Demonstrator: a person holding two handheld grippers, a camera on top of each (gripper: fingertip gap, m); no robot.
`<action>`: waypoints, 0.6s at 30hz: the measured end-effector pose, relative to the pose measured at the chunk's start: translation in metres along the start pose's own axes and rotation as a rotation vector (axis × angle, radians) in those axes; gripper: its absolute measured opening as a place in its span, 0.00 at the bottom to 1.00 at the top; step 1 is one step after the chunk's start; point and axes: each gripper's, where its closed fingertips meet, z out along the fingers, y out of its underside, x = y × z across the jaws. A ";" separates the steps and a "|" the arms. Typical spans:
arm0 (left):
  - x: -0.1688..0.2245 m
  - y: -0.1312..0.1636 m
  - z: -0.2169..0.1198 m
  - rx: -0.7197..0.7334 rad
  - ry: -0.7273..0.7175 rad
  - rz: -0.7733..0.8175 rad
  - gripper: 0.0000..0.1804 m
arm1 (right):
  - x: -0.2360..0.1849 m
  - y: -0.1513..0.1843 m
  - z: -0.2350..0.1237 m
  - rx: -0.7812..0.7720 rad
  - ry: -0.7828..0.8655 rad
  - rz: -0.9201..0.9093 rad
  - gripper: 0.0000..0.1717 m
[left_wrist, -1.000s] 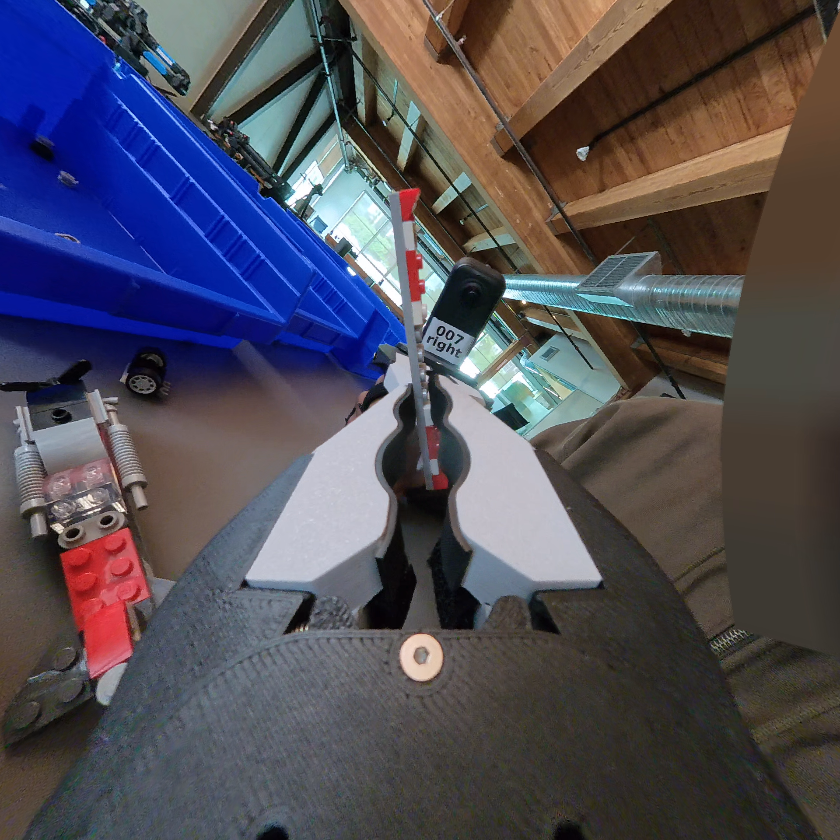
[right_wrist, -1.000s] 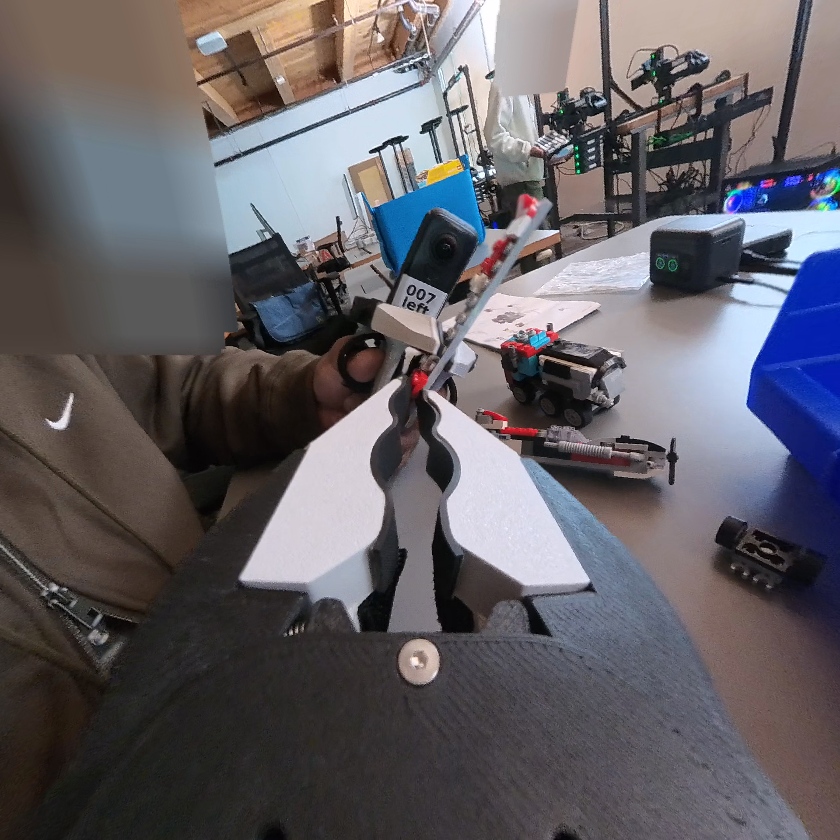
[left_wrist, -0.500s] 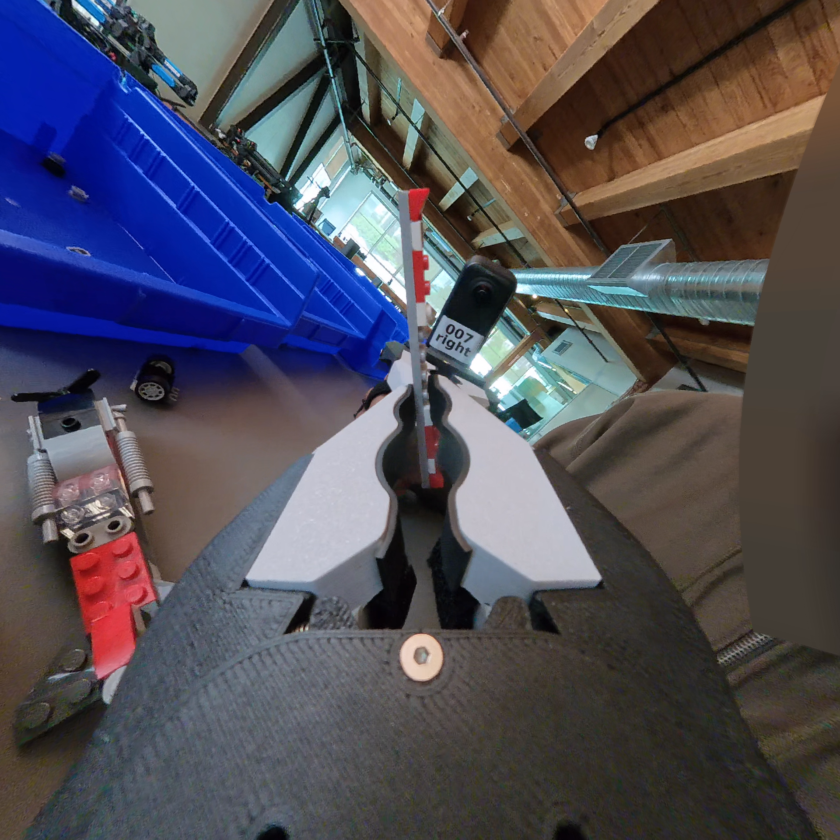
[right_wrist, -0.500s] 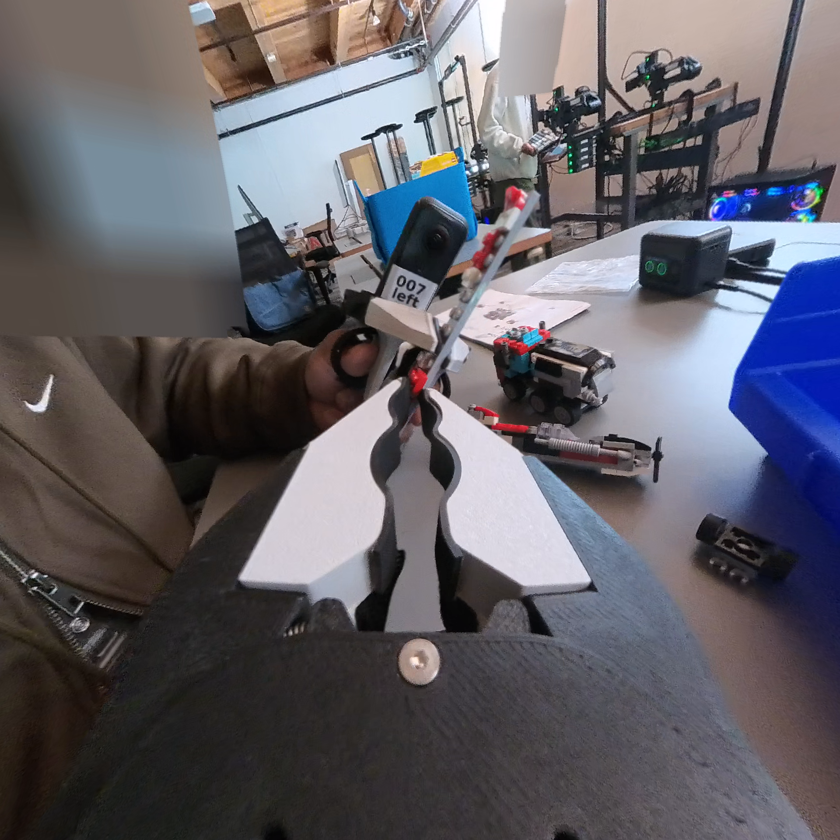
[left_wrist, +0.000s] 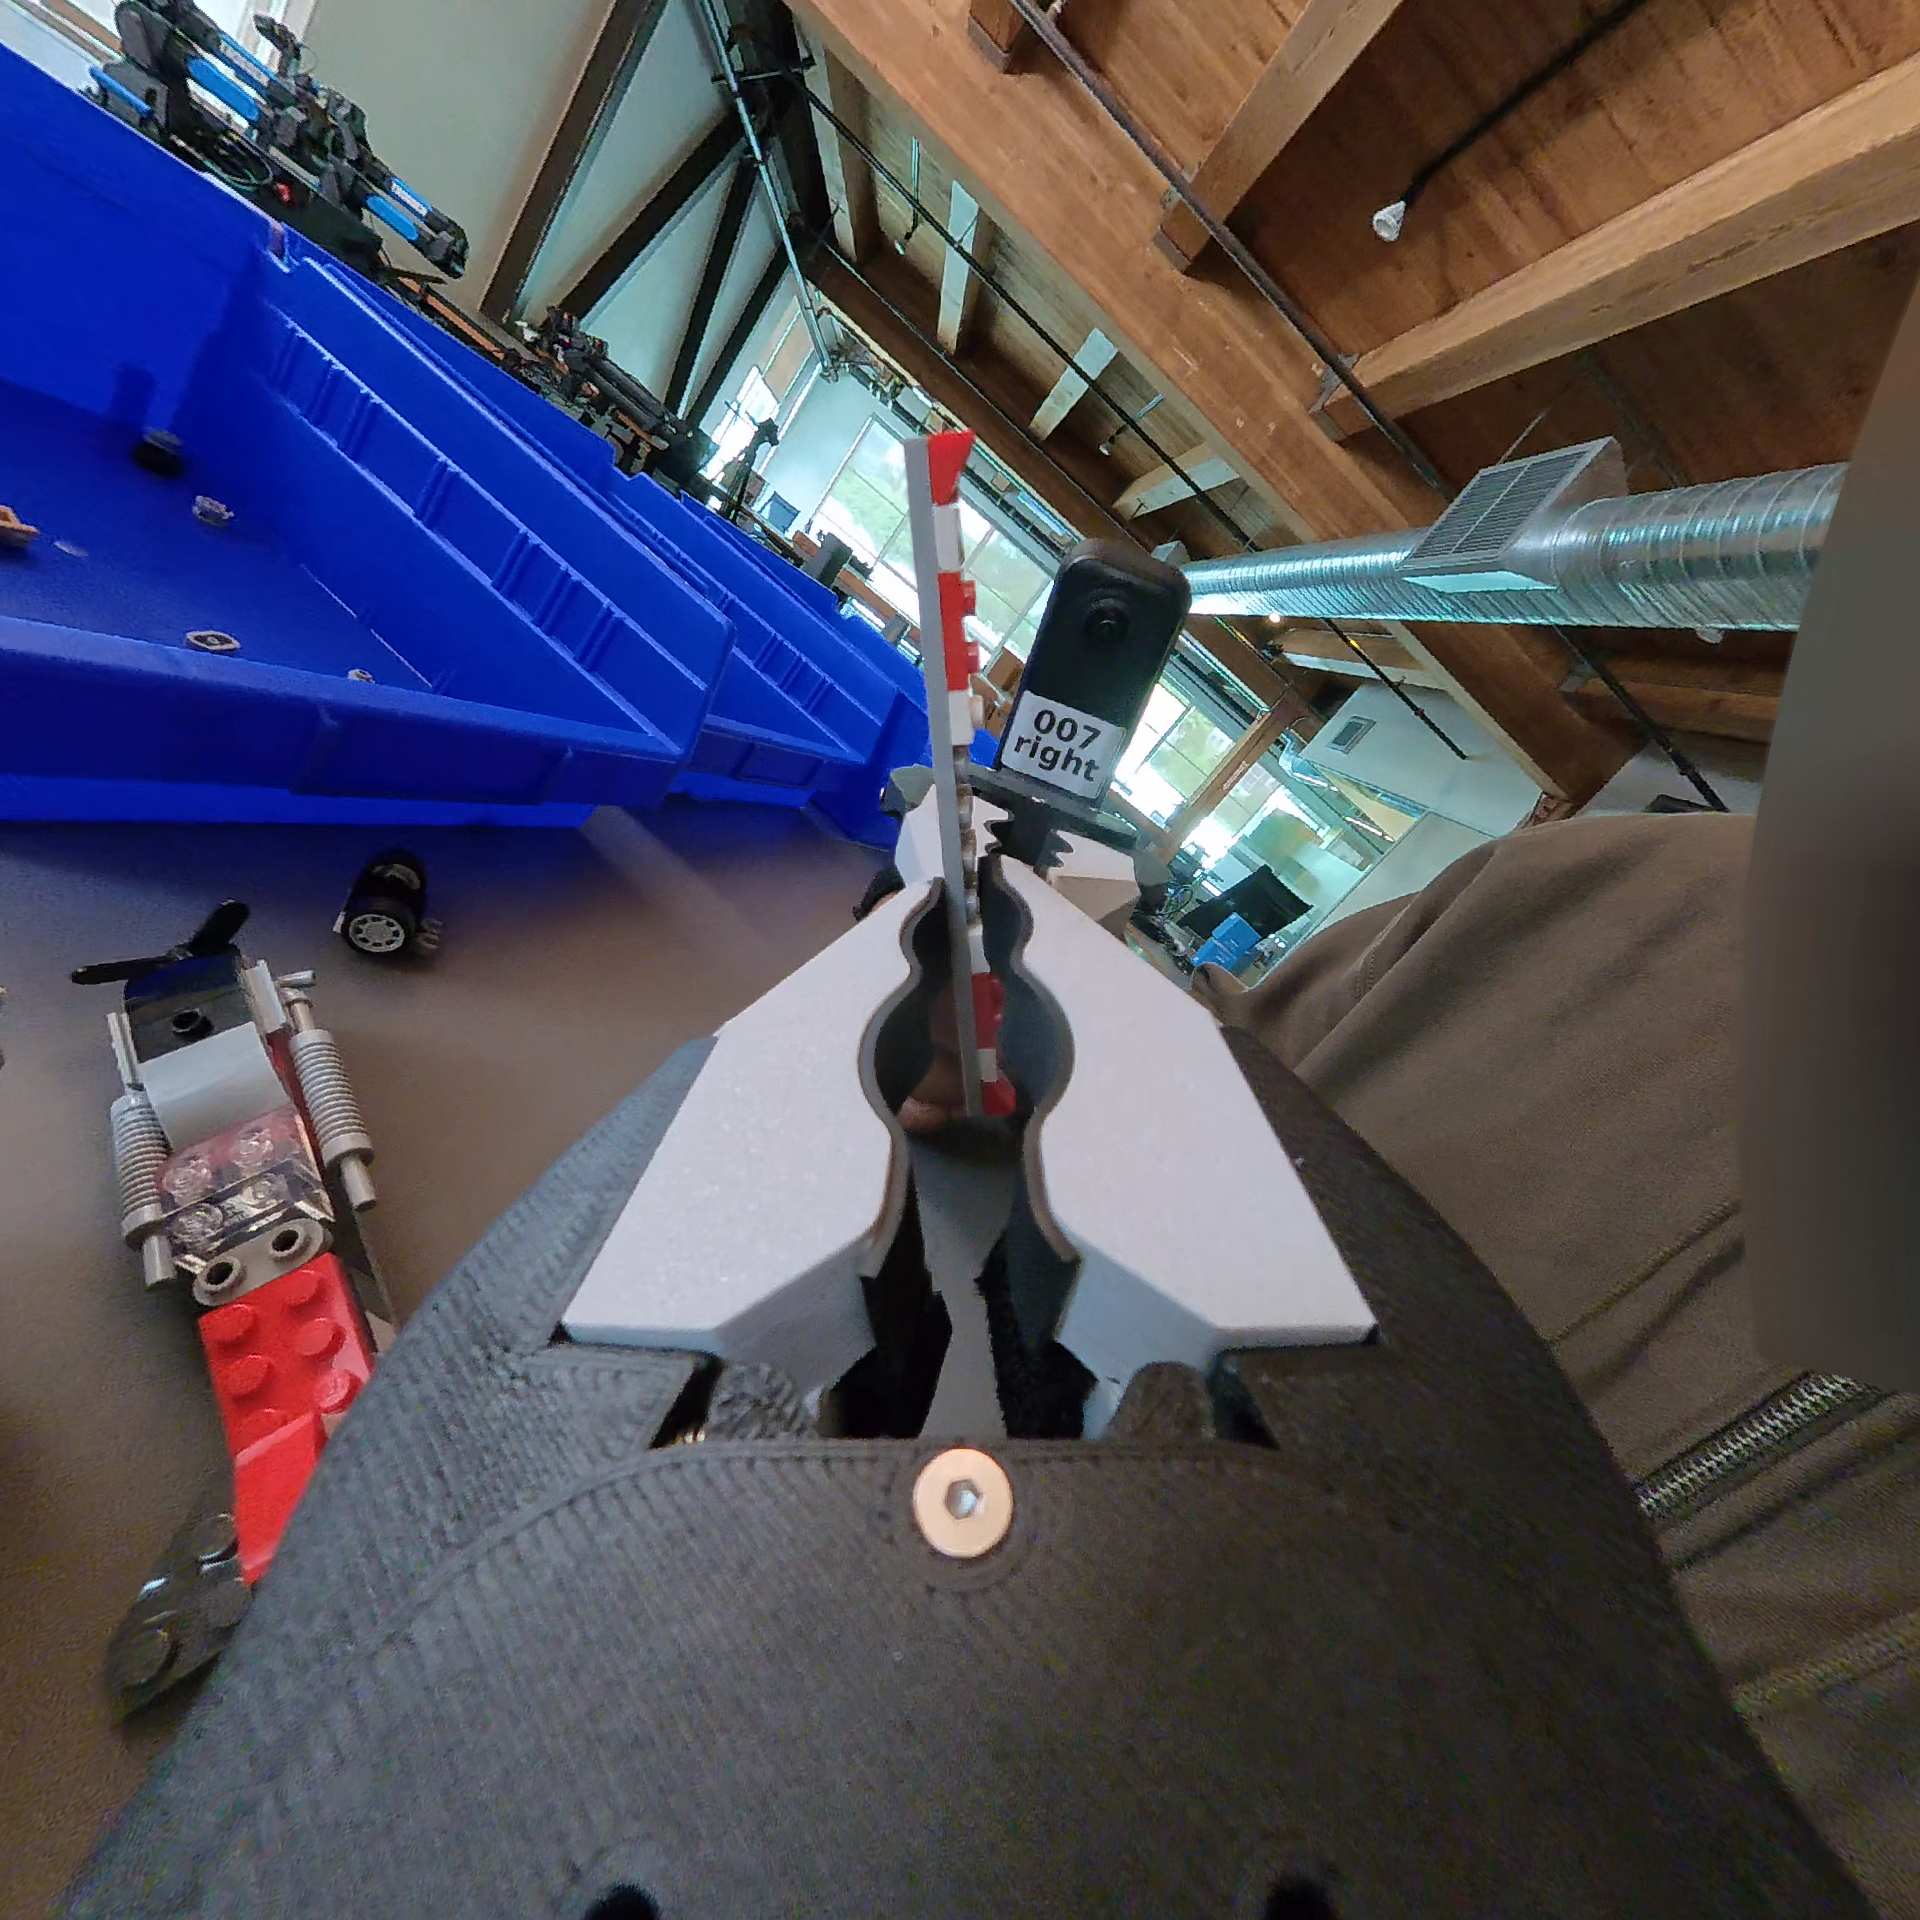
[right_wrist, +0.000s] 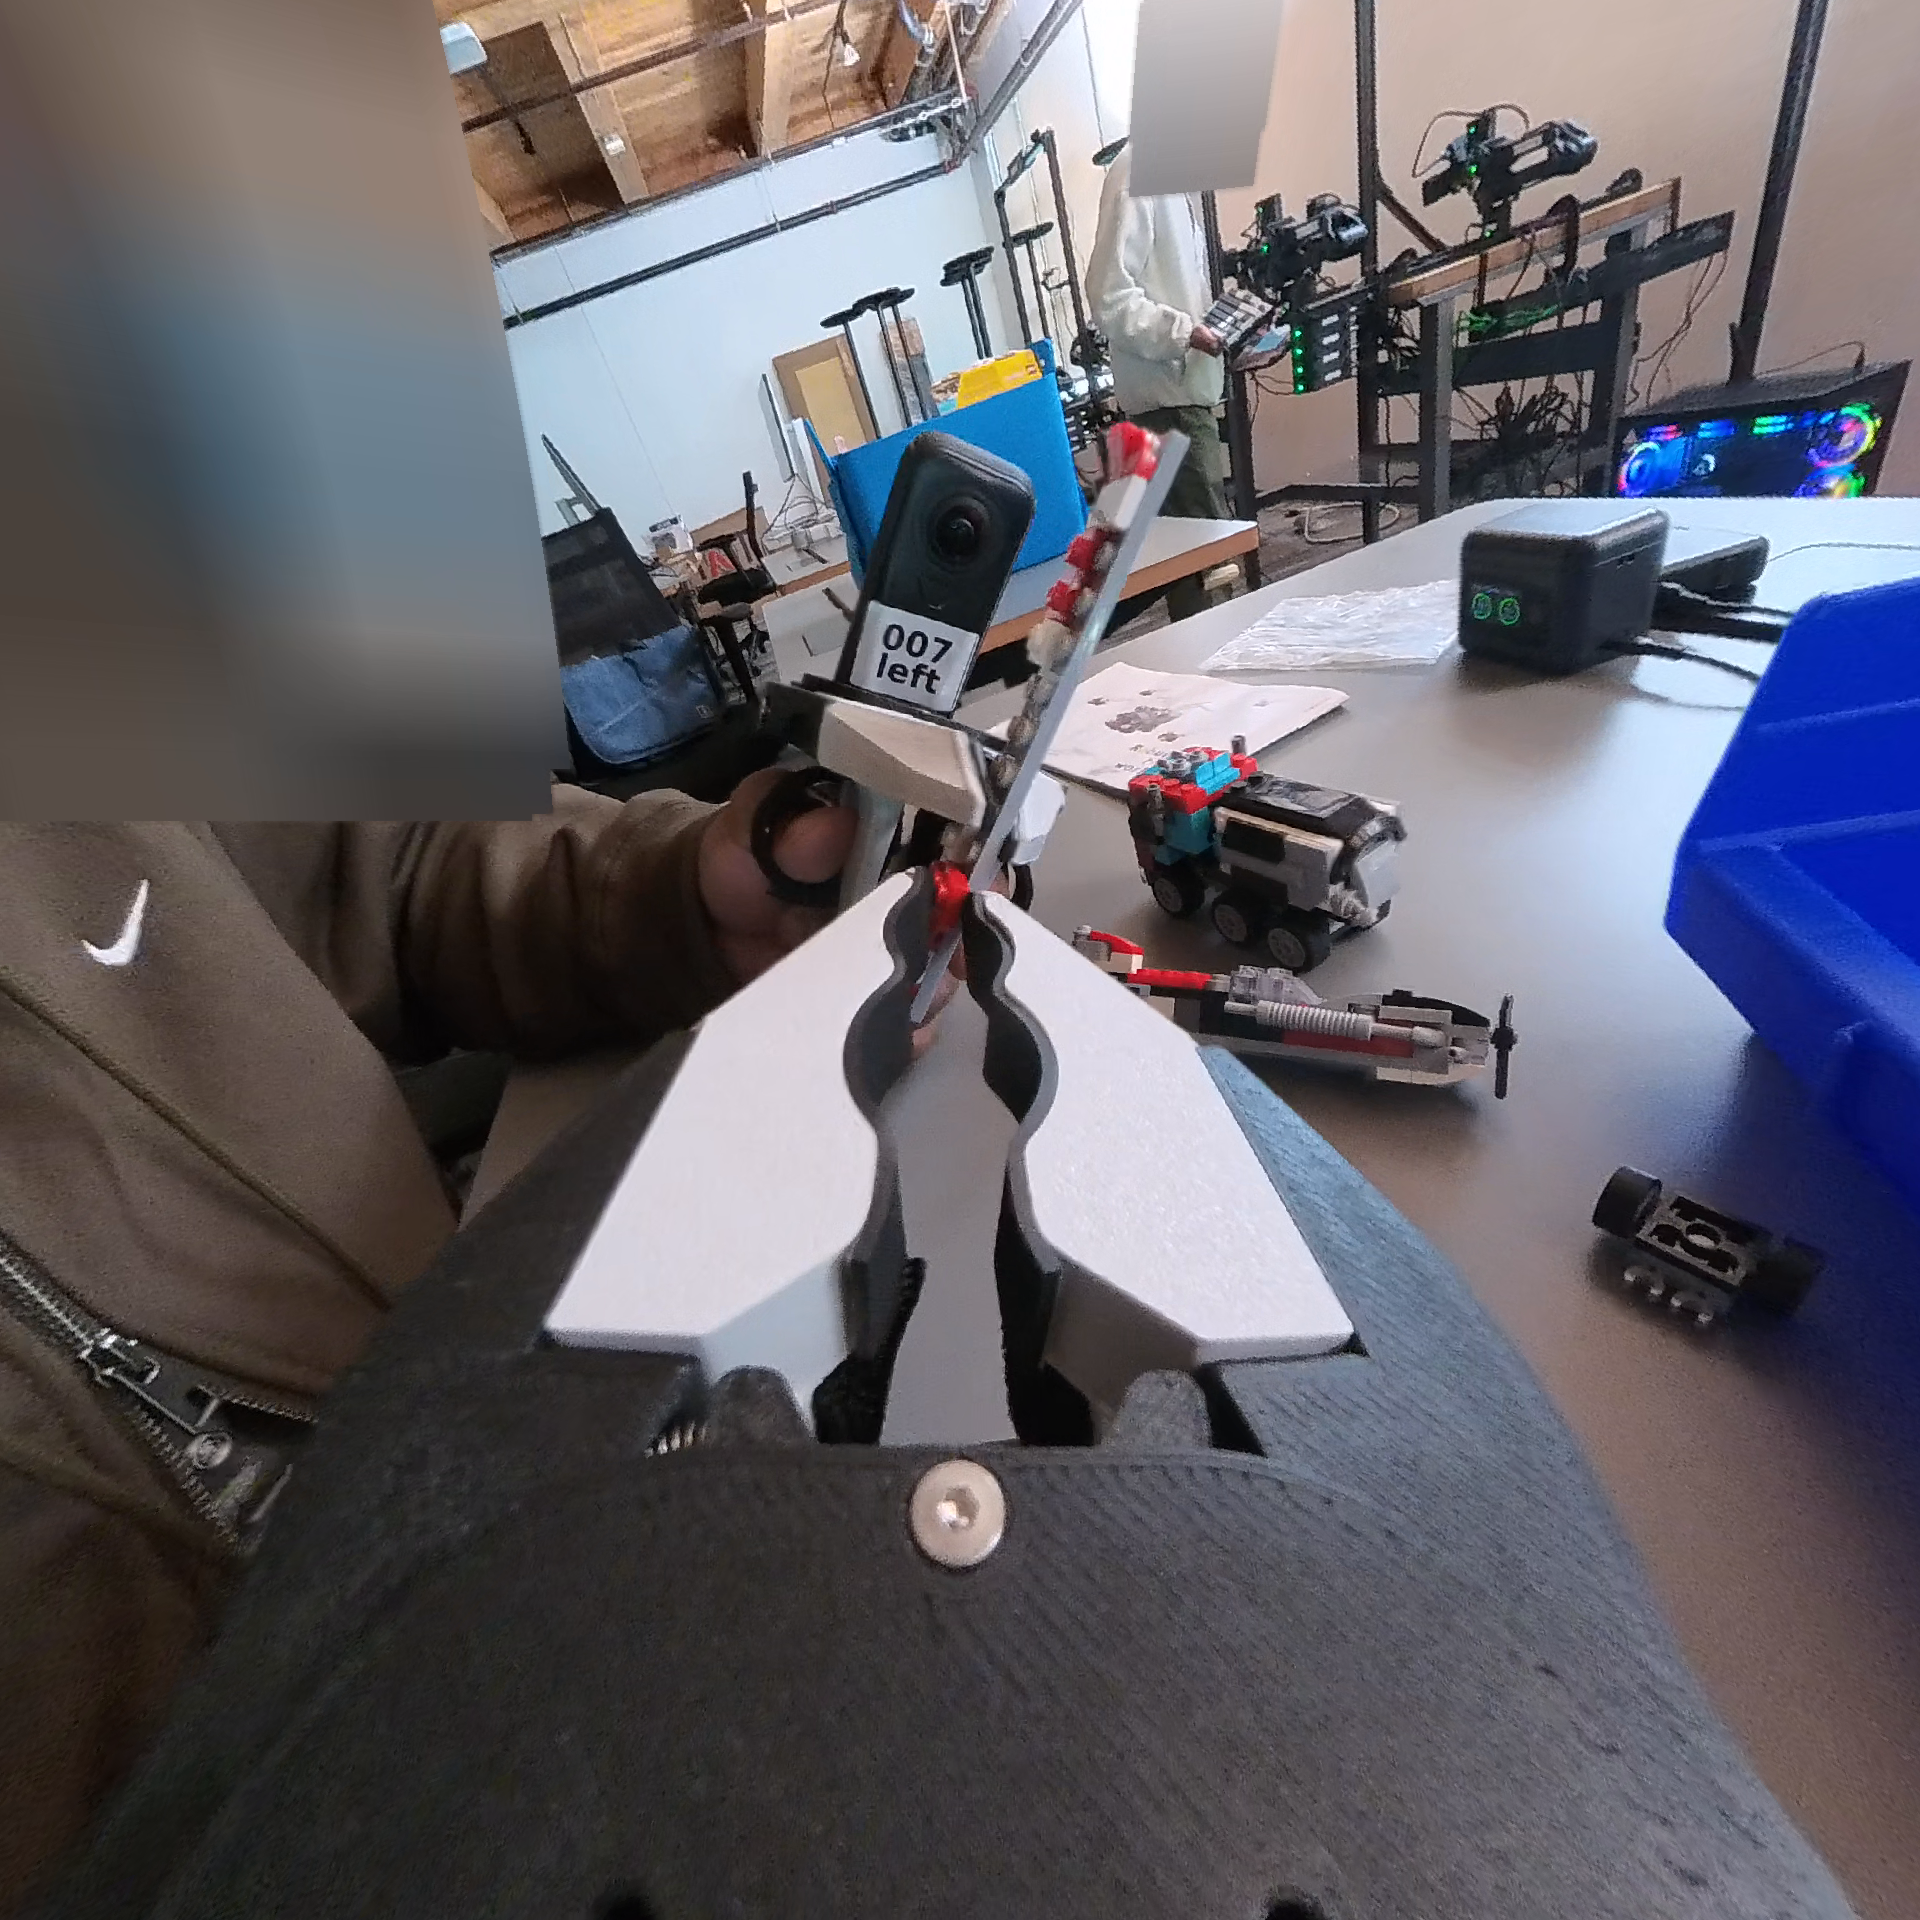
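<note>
Exposed timber ceiling beams (left_wrist: 1621, 260) and a silver duct (left_wrist: 1662, 551) are seen overhead; big windows (left_wrist: 894, 499) are daylit.

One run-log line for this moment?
left gripper: shut on grey-red brick strip | right gripper: pinching its lower end | brick plane: on table

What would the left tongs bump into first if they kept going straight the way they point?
Probably the right tongs: they sit just past the left tongs, both clamped on the same thin red, white and grey brick strip. The exact gap between them is unclear.
</note>
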 end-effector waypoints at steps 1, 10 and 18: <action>0.000 0.000 0.000 0.000 0.004 -0.009 0.04 | -0.001 0.000 0.000 0.001 0.002 -0.018 0.03; 0.002 -0.002 -0.001 0.016 0.054 -0.092 0.04 | -0.005 -0.004 0.001 0.028 0.021 -0.137 0.02; 0.003 -0.002 -0.001 -0.003 0.015 0.008 0.04 | -0.004 -0.004 0.000 0.066 -0.073 0.106 0.02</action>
